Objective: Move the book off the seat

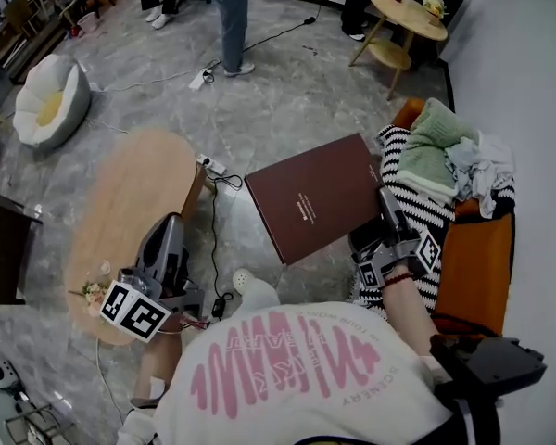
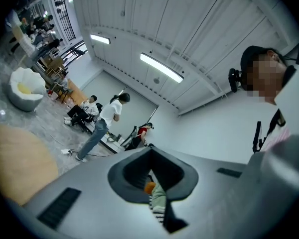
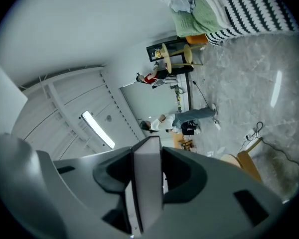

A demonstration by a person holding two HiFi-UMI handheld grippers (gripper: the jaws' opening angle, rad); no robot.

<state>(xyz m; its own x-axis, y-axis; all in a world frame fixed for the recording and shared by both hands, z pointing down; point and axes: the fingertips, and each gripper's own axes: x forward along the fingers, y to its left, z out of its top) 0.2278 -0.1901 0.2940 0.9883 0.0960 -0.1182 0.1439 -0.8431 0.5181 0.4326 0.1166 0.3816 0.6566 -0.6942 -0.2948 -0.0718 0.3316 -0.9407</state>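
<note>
At the far left we see a white flower-shaped floor cushion [image 1: 46,100] on the grey marbled floor [image 1: 287,91], and nearer to us a long oval wooden coffee table [image 1: 130,202] with a small bunch of flowers [image 1: 94,293] at its near end. Our left gripper [image 1: 170,228] hangs over that table's right edge, its square-marker cube towards us. In the left gripper view its jaws [image 2: 152,158] lie together with only a thin slit between them, and they have nothing in their hold.

To the right of the table, the large dark maroon hardcover book [image 1: 315,197] is up in the air above the bare floor, between the coffee table and the seat. Its cover faces up and it is turned at a slant, so one corner points towards the table. It is clear of the cushions except at its right edge, which sits just beside the black-and-white striped blanket [image 1: 431,216].

Our right gripper [image 1: 387,202] has that right edge. In the right gripper view the jaws [image 3: 148,143] stand a little apart and are clamped on the book, whose pale page edge [image 3: 148,183] fills the gap between them and runs straight out past the tips.

Right of the claw is the orange sofa [image 1: 477,267], with the striped blanket draped over its seat and a heap of green and pale cloths [image 1: 440,146] at the far end
</note>
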